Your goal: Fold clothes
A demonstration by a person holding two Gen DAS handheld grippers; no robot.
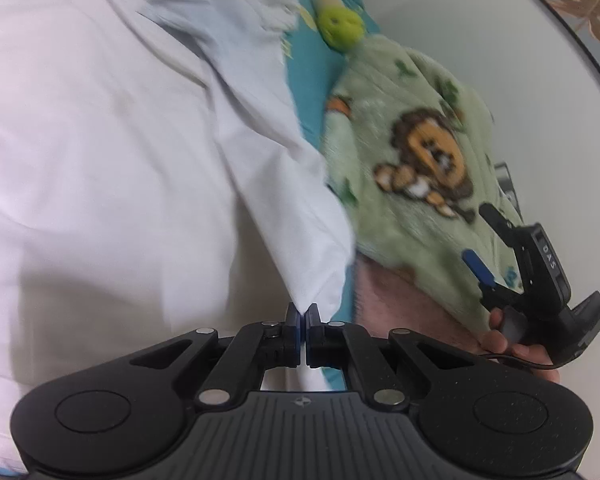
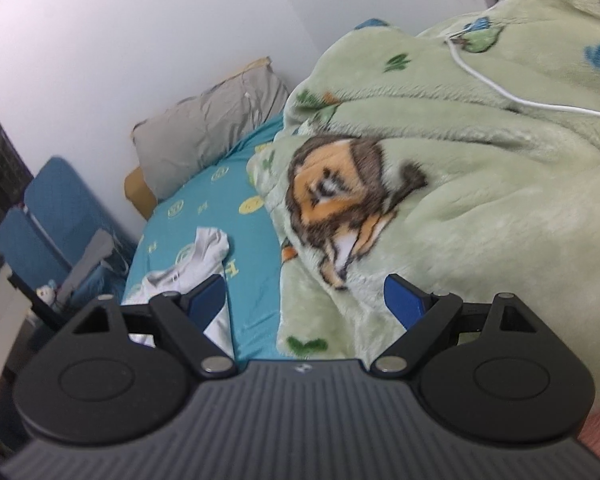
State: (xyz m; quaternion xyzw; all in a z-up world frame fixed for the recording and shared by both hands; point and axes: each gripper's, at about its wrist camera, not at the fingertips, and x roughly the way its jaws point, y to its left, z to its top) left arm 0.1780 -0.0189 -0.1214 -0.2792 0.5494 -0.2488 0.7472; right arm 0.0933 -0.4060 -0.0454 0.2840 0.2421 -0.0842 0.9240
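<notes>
A corner of a white garment is pinched between the closed jaws of the left gripper, and the cloth is drawn up from that point in a loose, creased sheet that fills the left of the left wrist view. The right gripper is held with its jaws wide apart and nothing between them, above the edge of a green blanket and the teal sheet. In the right wrist view part of the garment is seen lying crumpled on the sheet, beside the blanket and short of a grey pillow. No flat layer or neat fold can be made out anywhere on the cloth, so the folding is judged to be at an early stage: one corner is secured, the garment is not yet spread. A second corner is probably still to be taken by the free gripper, and every fold appears to remain to be done
</notes>
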